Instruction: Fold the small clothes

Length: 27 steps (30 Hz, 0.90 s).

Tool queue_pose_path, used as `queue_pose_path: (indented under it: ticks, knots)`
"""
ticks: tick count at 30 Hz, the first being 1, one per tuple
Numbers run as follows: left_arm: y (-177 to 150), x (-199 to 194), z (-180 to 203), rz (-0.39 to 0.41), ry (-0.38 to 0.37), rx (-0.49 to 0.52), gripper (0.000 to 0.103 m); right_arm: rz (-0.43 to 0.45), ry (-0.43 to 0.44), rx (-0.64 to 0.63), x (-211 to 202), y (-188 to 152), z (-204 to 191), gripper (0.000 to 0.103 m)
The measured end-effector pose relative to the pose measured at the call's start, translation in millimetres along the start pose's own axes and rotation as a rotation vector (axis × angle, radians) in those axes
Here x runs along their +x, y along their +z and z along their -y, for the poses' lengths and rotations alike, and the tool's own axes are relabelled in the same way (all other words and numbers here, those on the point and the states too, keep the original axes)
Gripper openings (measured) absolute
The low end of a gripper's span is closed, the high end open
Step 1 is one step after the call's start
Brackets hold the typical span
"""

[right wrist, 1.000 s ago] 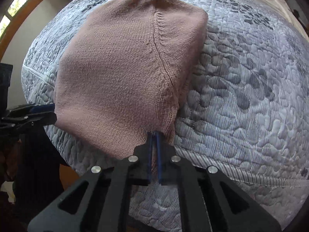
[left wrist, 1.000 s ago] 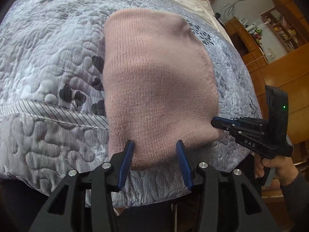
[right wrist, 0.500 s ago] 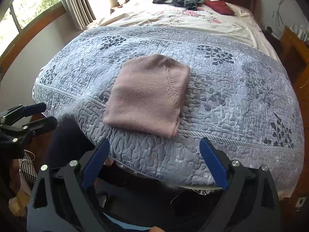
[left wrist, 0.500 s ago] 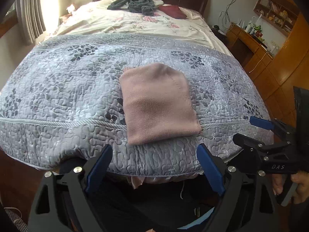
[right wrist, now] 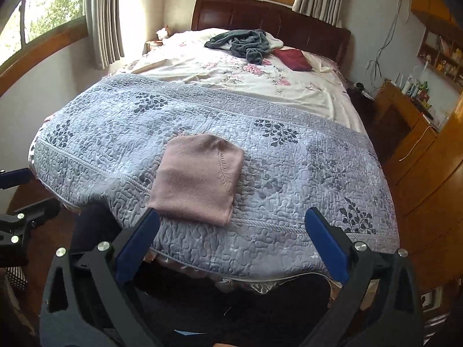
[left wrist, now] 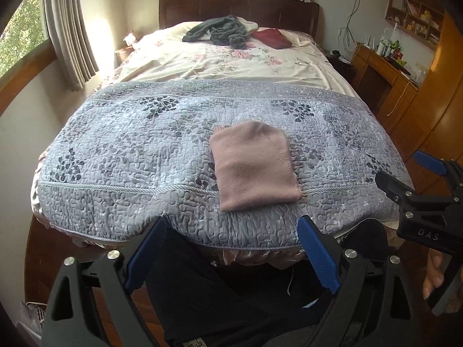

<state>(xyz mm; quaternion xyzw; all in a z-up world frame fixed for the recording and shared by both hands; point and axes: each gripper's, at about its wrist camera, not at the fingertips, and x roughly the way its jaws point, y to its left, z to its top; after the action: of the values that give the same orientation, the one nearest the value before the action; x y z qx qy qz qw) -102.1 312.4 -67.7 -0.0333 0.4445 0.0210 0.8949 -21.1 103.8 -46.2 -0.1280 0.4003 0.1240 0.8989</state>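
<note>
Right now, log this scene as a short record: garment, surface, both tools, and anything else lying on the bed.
garment: pink knit piece, folded into a flat rectangle, lying free near the foot edge
surface: grey quilted bedspread over the foot of the bed
left tool: open, held back off the bed, holding nothing
right tool: open, held back off the bed, holding nothing
contact: neither tool touches the garment
other items: dark grey clothing in a heap and a dark red piece near the headboard
</note>
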Motion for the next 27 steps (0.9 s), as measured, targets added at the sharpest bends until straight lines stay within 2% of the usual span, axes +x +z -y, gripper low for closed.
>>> queue_pose_path:
  ticks: [4, 7, 13, 27]
  knots:
    - [0.4, -13.4, 7.6, 0.021, 0.030, 0.000, 0.092, 0.000, 0.017, 0.018, -18.2, 0.9, -3.4, 0.100]
    - [0.1, -10.3, 11.6, -0.006, 0.045, -0.012, 0.092, -0.017, 0.026, 0.031, -21.1, 0.2, -4.6, 0.100]
    - [-1.2, 2.6, 15.2, -0.043, 0.031, -0.010, 0.092, -0.048, 0.027, 0.048, -12.7, -0.8, -3.6, 0.100]
    - [2.9, 13.5, 12.2, -0.060, 0.026, -0.017, 0.092, -0.069, 0.031, 0.030, 4.7, 7.8, -11.0, 0.100]
